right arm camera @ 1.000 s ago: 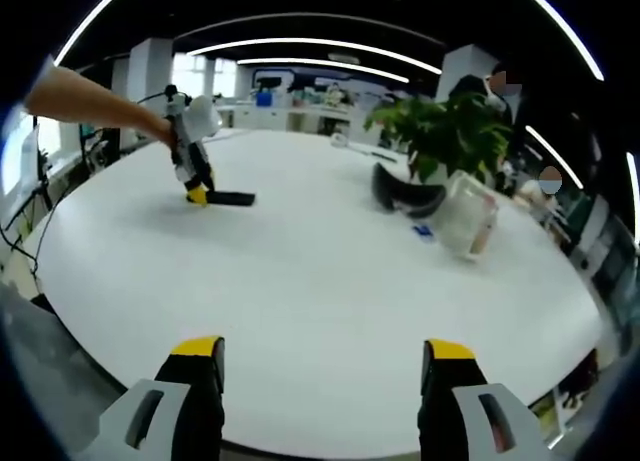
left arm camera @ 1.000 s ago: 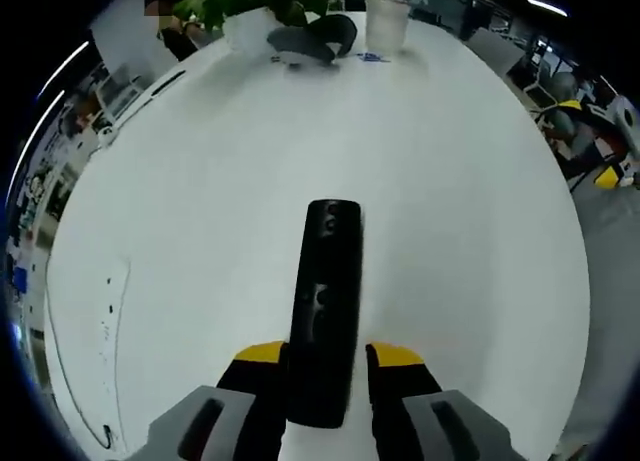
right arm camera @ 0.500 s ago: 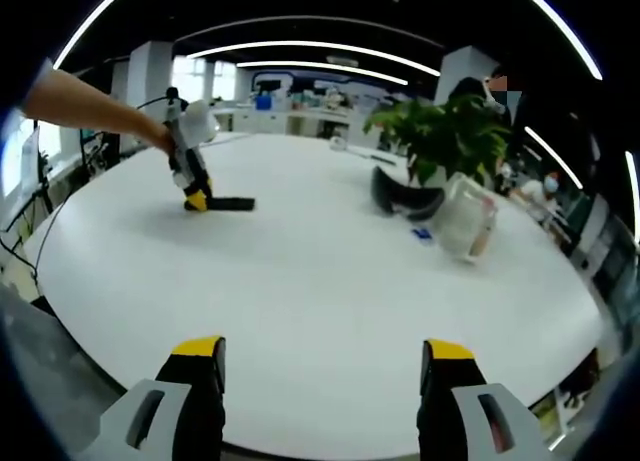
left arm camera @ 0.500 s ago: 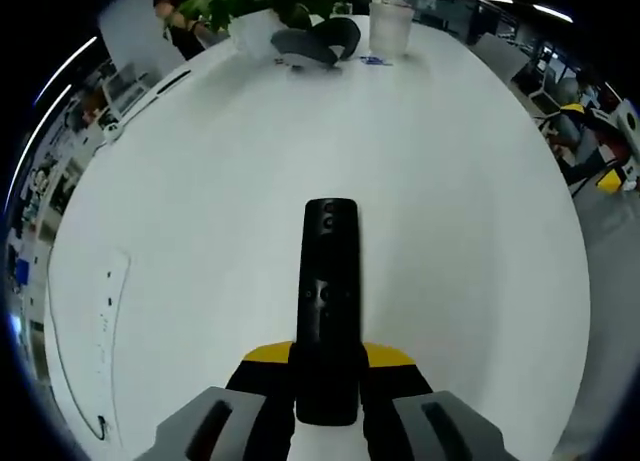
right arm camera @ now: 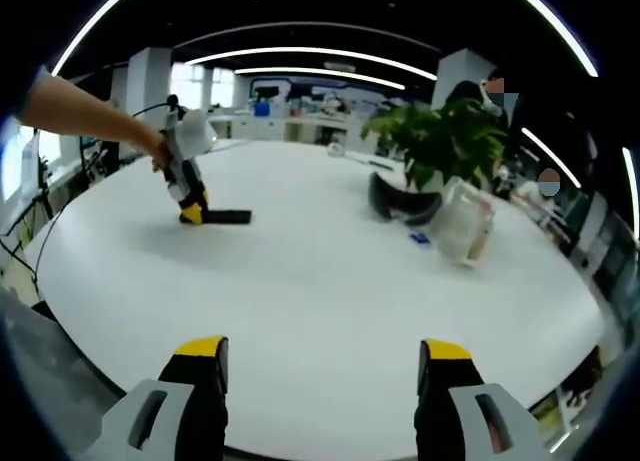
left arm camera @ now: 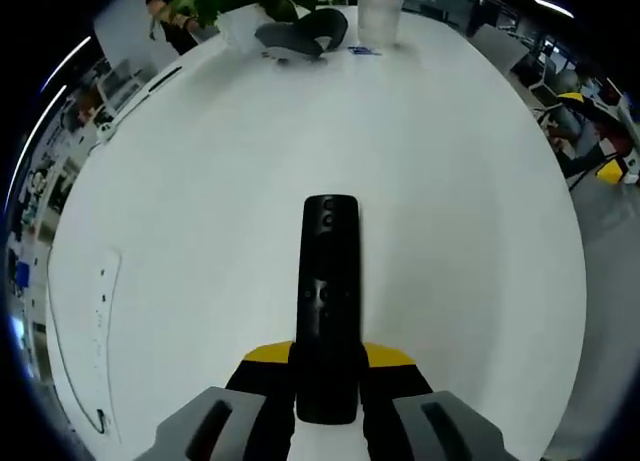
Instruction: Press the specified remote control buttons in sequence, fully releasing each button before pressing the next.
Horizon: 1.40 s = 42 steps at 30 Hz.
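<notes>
Though office-bound, round white table (right arm camera: pixel 330 291).

left gripper view: steeply down, close over table (left arm camera: pixel 200 181) | right gripper view: low, level, far across same table

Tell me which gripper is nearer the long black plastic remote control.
Left. The left gripper is clamped on the near end of the long black plastic remote control. The right gripper hangs open, far across the white table from it.
</notes>
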### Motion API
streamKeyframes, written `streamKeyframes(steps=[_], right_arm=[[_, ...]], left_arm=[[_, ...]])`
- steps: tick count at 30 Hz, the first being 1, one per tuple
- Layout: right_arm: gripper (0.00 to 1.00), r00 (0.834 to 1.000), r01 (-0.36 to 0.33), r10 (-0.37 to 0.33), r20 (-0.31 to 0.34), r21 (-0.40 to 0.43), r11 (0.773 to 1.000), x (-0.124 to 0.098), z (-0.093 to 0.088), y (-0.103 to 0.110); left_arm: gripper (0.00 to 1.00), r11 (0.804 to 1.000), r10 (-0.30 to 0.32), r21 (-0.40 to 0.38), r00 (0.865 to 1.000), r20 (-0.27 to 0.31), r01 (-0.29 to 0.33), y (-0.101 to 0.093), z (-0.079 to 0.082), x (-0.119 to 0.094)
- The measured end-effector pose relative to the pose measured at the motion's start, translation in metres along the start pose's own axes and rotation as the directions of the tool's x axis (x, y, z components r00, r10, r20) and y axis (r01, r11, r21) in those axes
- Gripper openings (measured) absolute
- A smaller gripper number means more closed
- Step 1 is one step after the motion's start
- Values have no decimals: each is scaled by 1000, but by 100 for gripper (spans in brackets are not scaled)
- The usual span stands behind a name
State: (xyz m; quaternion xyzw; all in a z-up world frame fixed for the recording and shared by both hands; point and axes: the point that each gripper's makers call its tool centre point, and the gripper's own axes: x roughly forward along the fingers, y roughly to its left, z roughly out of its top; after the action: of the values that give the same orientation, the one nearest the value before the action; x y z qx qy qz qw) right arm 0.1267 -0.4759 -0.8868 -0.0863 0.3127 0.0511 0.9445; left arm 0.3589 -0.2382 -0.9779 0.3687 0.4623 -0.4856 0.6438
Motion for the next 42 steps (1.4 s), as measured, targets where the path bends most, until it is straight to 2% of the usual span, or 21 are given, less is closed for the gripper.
streamKeyframes(steps=[12,27,31,39,42], right_arm=[[76,1000,-8,8,21,1,1000,-2,4,2],[76,999,-18,18,35,7,1000,-3,6,2],[75,999,-20,20,39,14,1000,-4,7,2],[70,998,-38,38,40,9,999,-4,7,6],[65,999,-43,42,34,11,999,-4,6,7]], left_arm=[[23,1000,3,-20,1000,20,-2,-24,-4,-3],[23,1000,-10,23,999,-47,11,-53,-9,-6],[23,1000,-3,12,998,-56,4,-58,-11,-6],[23,1000,-2,29,996,-93,5,-75,-14,-8],[23,999,-4,31,995,-95,7,-78,-15,-8]])
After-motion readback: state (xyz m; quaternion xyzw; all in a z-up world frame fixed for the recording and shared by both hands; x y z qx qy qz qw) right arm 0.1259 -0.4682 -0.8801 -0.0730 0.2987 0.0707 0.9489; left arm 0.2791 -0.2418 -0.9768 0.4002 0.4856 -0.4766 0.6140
